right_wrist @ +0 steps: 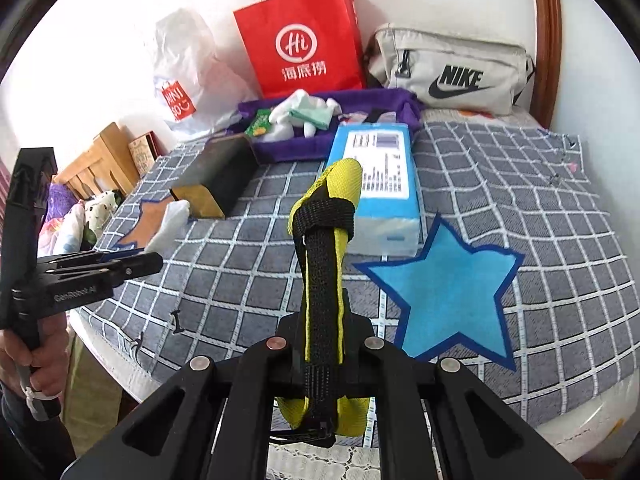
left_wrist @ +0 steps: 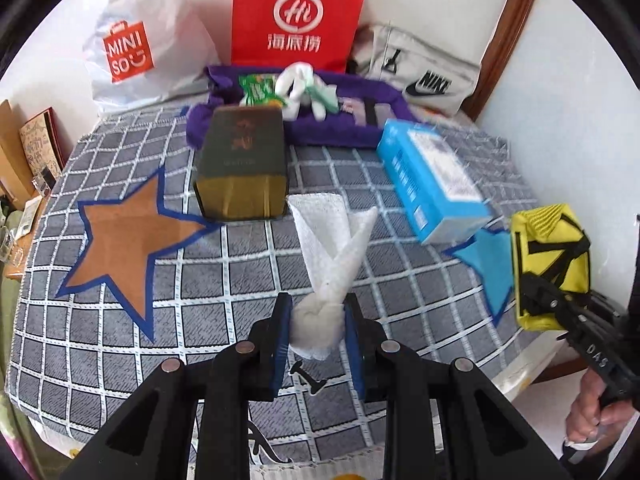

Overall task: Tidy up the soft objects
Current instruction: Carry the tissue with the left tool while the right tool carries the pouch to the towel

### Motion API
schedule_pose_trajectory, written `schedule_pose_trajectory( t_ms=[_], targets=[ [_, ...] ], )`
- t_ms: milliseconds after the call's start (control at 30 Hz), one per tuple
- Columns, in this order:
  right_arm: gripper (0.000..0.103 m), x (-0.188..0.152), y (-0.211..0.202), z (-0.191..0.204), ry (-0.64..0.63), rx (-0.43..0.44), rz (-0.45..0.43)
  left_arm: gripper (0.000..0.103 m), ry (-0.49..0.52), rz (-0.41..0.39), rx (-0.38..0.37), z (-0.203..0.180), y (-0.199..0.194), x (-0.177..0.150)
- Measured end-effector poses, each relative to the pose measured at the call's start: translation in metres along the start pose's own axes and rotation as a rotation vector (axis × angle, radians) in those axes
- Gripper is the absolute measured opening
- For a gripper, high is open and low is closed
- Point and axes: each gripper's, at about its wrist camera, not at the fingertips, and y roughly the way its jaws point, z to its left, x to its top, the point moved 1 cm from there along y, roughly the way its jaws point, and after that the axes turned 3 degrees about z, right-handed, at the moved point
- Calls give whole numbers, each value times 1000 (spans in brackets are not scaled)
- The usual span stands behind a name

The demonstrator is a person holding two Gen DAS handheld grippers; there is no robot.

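Note:
My left gripper is shut on a white towel whose loose ends stick up above the checked bed cover. My right gripper is shut on a yellow pouch with black straps, held above the cover; this pouch also shows at the right of the left wrist view. A purple fabric tray at the back holds white and green soft items and a green packet. The same tray shows in the right wrist view.
A dark box with a gold end and a blue box lie on the checked cover. A red paper bag, a white Miniso bag and a grey Nike bag stand at the back wall.

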Motion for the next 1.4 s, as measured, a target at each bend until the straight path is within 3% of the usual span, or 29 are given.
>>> schedule_pose_trajectory(
  t_ms=[600,800,1400],
  targets=[
    [8,43,-42,6,-5,41,-103,25,-10,-94,-57,-8,-51,34],
    [8,63,-39,6,-14,34,-106,25,-11,-117,-15,-3,-56,51],
    [8,121,-31,8,-42,1,-137,25,-33,-155,-5,8,-60,98]
  ],
)
